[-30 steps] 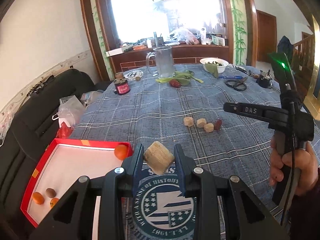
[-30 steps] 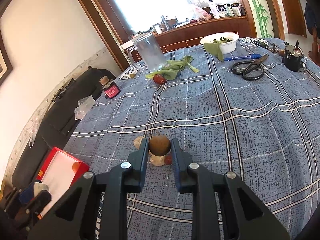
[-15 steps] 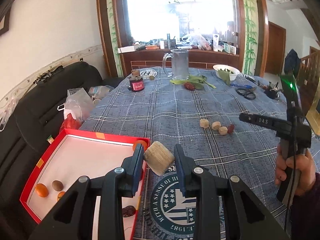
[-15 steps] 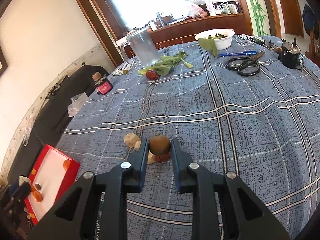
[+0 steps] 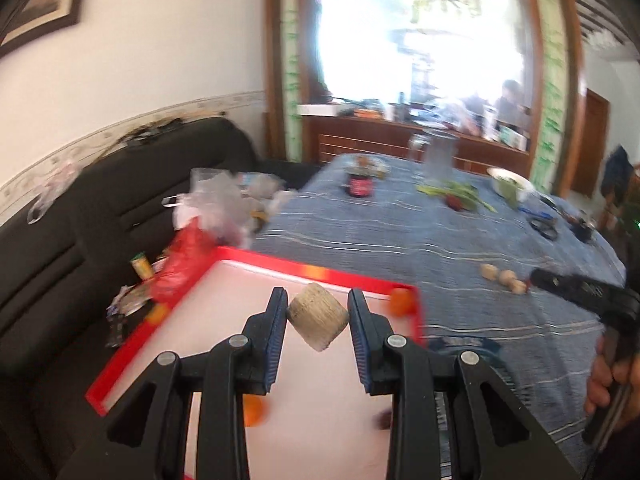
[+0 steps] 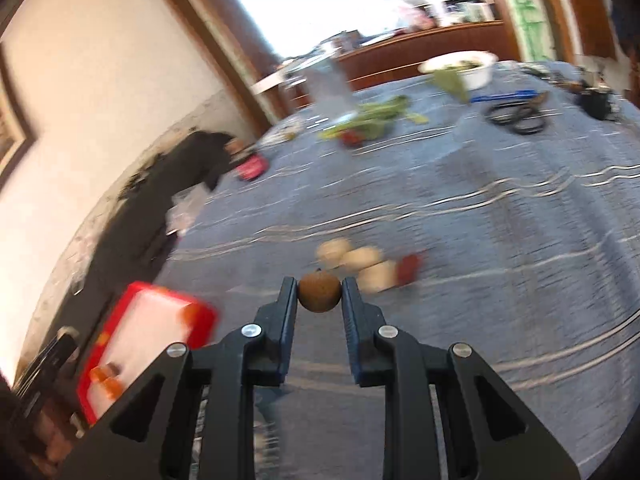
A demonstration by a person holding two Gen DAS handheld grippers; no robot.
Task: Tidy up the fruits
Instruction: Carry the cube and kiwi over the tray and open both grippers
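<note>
My left gripper (image 5: 318,322) is shut on a tan, rough chunk of fruit (image 5: 318,322) and holds it above the red-rimmed white tray (image 5: 320,270). Small orange fruits (image 5: 401,302) lie in the tray. My right gripper (image 6: 319,292) is shut on a small round brown fruit (image 6: 319,292) above the blue plaid tablecloth. Just beyond it lie three pale chunks (image 6: 362,258) and a red date (image 6: 408,267). The tray also shows at the left of the right wrist view (image 6: 140,294). The right gripper shows in the left wrist view (image 5: 576,290).
A black sofa (image 5: 80,216) with plastic bags (image 5: 212,196) stands left of the table. Farther back on the table are a glass pitcher (image 5: 438,158), greens (image 6: 372,118), a white bowl (image 6: 460,66), scissors (image 6: 516,116) and a red jar (image 5: 360,186).
My left gripper has swung left and now holds the tan chunk over the tray. My right gripper has moved left toward the tray with the brown fruit. Both views are blurred by motion.
</note>
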